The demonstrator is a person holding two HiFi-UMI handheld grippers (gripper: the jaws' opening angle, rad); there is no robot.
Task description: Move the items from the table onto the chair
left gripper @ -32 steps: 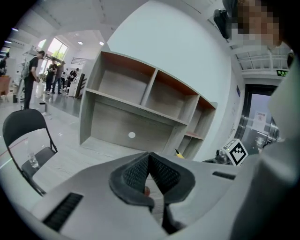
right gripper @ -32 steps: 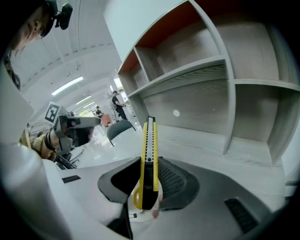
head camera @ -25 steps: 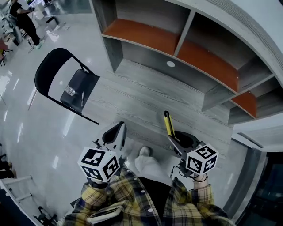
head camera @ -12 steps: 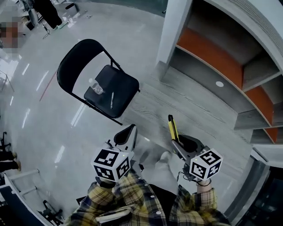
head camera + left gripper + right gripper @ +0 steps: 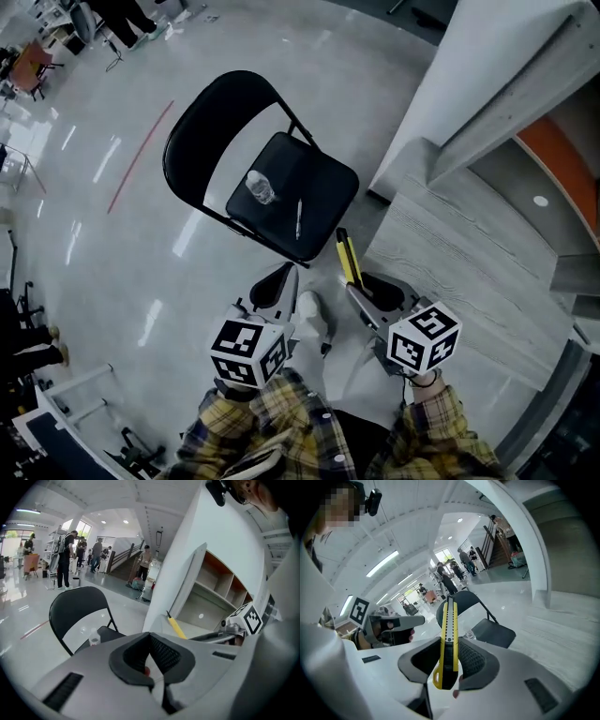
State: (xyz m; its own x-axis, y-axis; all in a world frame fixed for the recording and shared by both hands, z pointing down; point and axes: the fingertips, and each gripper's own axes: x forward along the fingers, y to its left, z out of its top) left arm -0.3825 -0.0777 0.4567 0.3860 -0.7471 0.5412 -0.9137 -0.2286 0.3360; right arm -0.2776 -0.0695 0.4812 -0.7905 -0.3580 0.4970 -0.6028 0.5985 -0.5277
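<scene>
- Pinching a yellow and black plastic utility knife (image 5: 447, 634) near its rear end, the right hand-held gripper (image 5: 449, 660) leaves most of the long body sticking out beyond the pads, so I think the knife could swing or slide out if the hand stops sharply
- The left hand-held gripper (image 5: 150, 656) has its jaws pressed together with nothing between them, so it cannot catch the knife quickly
- The goal, a black metal folding chair (image 5: 323, 183), stands on the shiny grey floor (image 5: 112, 272) just ahead of both grippers, and the knife is not yet over its seat
- A small clear plastic bottle (image 5: 261, 187) and a thin silver pen (image 5: 298, 217) already lie on the seat; the pen is near the front edge, on the side where the knife would arrive
- If the knife is let go from too high, I judge it may bounce, push the pen over the edge or knock the bottle
- The free part of the seat is the right side, close to the rim, so a knife laid there carelessly could slip to the floor
- Whether the blade is pushed out I cannot tell
- A white pillar (image 5: 487, 84) and a grey wood-grain platform (image 5: 450, 253) stand close on the right, which leaves little room for the right arm
- Several people (image 5: 63, 557) stand far behind the chair, well apart from it
</scene>
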